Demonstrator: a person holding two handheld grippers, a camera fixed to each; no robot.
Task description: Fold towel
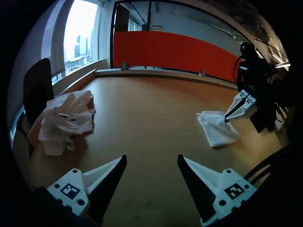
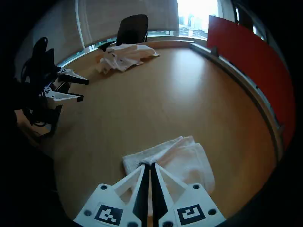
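1. Slippage is the nearest risk. In the right gripper view the right gripper (image 2: 148,165) sits clenched at 6 o'clock, only a thin slit between its fingers, with its tips at the near edge of the folded towel (image 2: 178,159). I cannot tell whether any cloth is caught in that slit. If only one layer is pinched, a lift would likely peel the fold open.
2. Terry cloth of this kind looks soft, thick and limp. The folded towel is a white, rounded rectangle with a plump crease across its top, and a sideways drag would probably skew the stacked layers.
3. Smooth wood-tone table (image 2: 151,98) gives the cloth little to hold on to, so the whole bundle may slide rather than bend if pushed.
4. In the left gripper view the left gripper (image 1: 151,157) is released, with its white, black-lined wedge fingers spread wide at 6 o'clock over bare tabletop. It is well apart from the towel at 3 o'clock, so nothing pins the cloth against a one-sided pull.
5. Farther off at 9 o'clock, a crumpled pile of white towels (image 1: 66,121) lies near the table edge. It is loose, lumpy and tagged, and a careless grab there could lift several at once.
6. Beyond it stand a dark office chair (image 1: 38,89), a flat red partition (image 1: 174,49) at 12 o'clock, and a bright window (image 1: 81,34).
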